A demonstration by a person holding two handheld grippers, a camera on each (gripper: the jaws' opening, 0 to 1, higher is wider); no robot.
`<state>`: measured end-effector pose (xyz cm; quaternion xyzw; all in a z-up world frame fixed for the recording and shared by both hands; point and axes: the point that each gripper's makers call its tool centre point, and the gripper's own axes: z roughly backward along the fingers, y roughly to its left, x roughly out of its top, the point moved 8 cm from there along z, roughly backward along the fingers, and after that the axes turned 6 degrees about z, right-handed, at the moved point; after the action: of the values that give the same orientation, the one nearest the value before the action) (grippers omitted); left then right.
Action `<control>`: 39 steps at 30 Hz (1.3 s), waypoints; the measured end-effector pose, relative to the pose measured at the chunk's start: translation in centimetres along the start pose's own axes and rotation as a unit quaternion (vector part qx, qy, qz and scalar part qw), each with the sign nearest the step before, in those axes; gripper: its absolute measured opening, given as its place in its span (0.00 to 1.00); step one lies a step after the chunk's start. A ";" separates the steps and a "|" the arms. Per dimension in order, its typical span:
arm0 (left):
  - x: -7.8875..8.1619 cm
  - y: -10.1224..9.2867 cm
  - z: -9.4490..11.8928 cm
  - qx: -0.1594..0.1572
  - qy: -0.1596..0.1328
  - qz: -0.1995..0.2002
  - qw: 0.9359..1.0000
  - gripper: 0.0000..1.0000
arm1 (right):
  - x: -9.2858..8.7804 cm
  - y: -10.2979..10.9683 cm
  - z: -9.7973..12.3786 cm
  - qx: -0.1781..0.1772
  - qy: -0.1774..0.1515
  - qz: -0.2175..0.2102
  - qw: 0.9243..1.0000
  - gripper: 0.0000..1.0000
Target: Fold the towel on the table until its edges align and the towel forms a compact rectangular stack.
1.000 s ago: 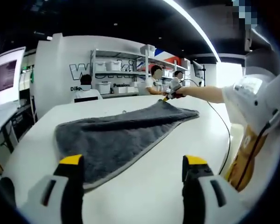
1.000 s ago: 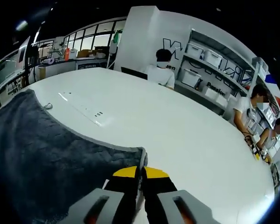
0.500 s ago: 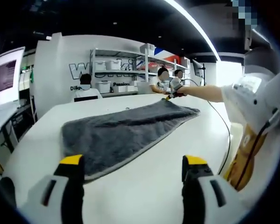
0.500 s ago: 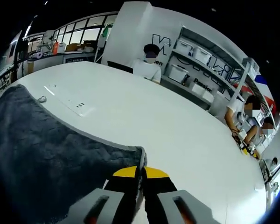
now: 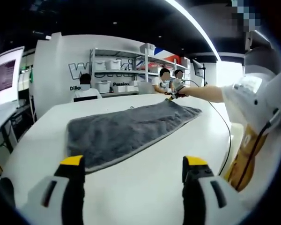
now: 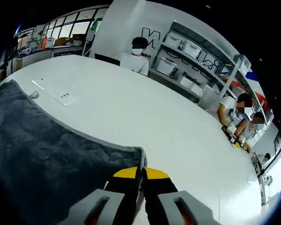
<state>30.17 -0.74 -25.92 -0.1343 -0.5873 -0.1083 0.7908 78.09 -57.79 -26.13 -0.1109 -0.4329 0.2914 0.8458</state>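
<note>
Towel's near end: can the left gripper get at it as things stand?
Probably yes. The left gripper is open, and bare table lies between its jaws and the towel edge, with nothing in between. The right gripper is shut on the far corner.

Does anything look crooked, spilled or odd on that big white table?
Nothing is spilled or damaged. The grey towel lies at a slant across the white table, not yet a neat stack; the right hand-held gripper pinches one corner, and the left hand-held gripper hangs open, apart from it.
</note>
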 end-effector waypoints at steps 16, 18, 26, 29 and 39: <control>-0.1 -0.2 0.1 0.000 -0.001 -0.001 1.000 0.90 | -0.3 -0.2 0.4 0.003 -0.018 -0.028 0.999 0.14; -0.1 -0.2 0.0 -0.002 -0.001 -0.001 1.000 0.90 | -0.3 -0.3 0.7 0.005 -0.033 -0.042 0.999 0.17; -0.2 -0.5 -0.3 -0.010 -0.003 0.000 1.000 0.90 | -0.5 -0.4 2.3 0.029 -0.097 -0.083 0.991 0.24; -0.3 -0.5 -0.4 -0.015 -0.003 -0.001 1.000 0.90 | -0.8 0.0 3.0 0.053 -0.116 -0.082 0.988 0.30; -0.3 -0.5 -0.8 -0.029 -0.003 0.001 1.000 0.90 | -3.3 1.7 7.1 0.111 -0.185 -0.094 0.972 0.40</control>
<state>30.61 -1.45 -26.41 -0.1577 -0.5864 -0.1241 0.7848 70.22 -58.79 -24.82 0.0806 -0.5557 0.2720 0.7815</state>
